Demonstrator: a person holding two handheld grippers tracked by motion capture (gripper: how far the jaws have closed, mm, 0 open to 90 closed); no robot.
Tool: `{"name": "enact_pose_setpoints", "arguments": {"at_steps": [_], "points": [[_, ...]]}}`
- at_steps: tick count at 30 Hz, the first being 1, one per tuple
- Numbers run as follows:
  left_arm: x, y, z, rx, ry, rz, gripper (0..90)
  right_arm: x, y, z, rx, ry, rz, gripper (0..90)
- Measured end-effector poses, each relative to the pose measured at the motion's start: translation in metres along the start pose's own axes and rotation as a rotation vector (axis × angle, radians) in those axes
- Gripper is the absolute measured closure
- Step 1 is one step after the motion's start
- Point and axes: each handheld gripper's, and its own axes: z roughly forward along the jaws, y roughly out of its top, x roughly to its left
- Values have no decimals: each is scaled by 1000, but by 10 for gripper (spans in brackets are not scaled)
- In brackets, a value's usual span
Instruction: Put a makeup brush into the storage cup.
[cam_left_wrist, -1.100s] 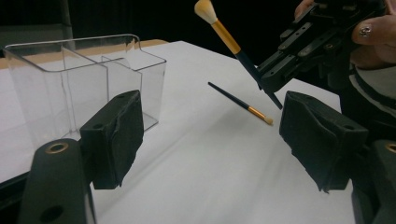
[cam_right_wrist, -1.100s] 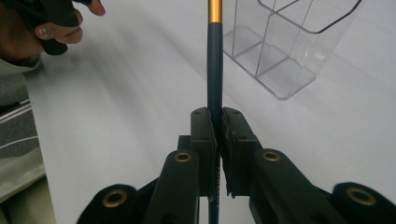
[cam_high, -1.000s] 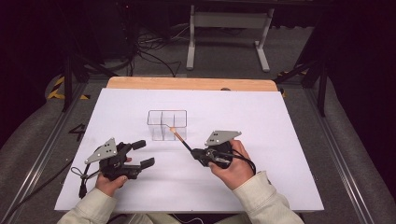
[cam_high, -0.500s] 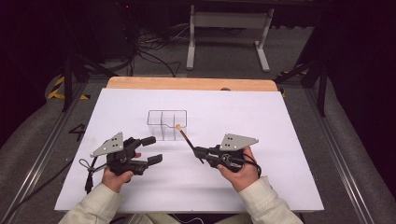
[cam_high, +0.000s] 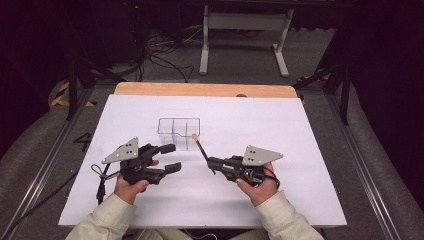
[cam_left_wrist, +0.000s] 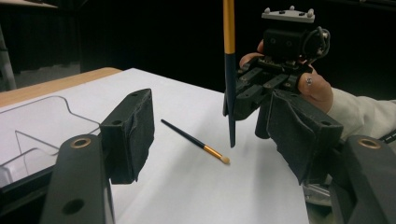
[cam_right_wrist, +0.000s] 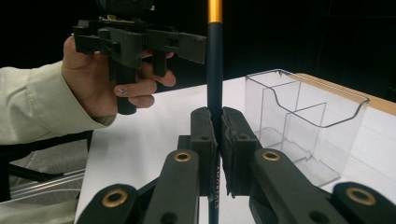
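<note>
Lying on white sheet, wood table; dark room. R fingers clamp brush; L fingers closing, empty.

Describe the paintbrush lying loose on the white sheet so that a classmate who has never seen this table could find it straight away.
Start at the white sheet covering the table, then look in the left gripper view between the two grippers. The loose paintbrush lies flat there, dark handle, gold ferrule, pale tip. Unlike the other brush, which the right gripper clamps upright beside the clear organizer, nothing holds it.
</note>
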Motion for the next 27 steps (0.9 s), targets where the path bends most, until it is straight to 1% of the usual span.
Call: {"name": "enact_pose_setpoints", "arguments": {"at_steps": [2,4,12,13,14,18,22,25,27], "points": [[-1,2,3,-3,0,4,333,0,-2,1,-8,11,4,845],[0,2,4,1,-3,8,340,0,-3,2,-8,13,0,845],[-2,8,21,11,-38,12,378,3,-6,6,-11,14,-3,845],[-2,8,24,6,-48,3,389,3,-6,6,-11,12,-3,846],[-2,9,25,5,-50,1,406,3,-7,6,-9,13,-3,845],[-2,9,34,4,-61,-10,431,4,-7,7,-12,6,-4,845],[-2,10,38,2,-70,-21,465,4,-7,7,-11,5,-6,845],[-3,11,42,6,-81,-22,519,4,-8,7,-12,4,-5,845],[-4,11,44,12,-83,-23,578,4,-9,7,-9,0,-5,845]]}}
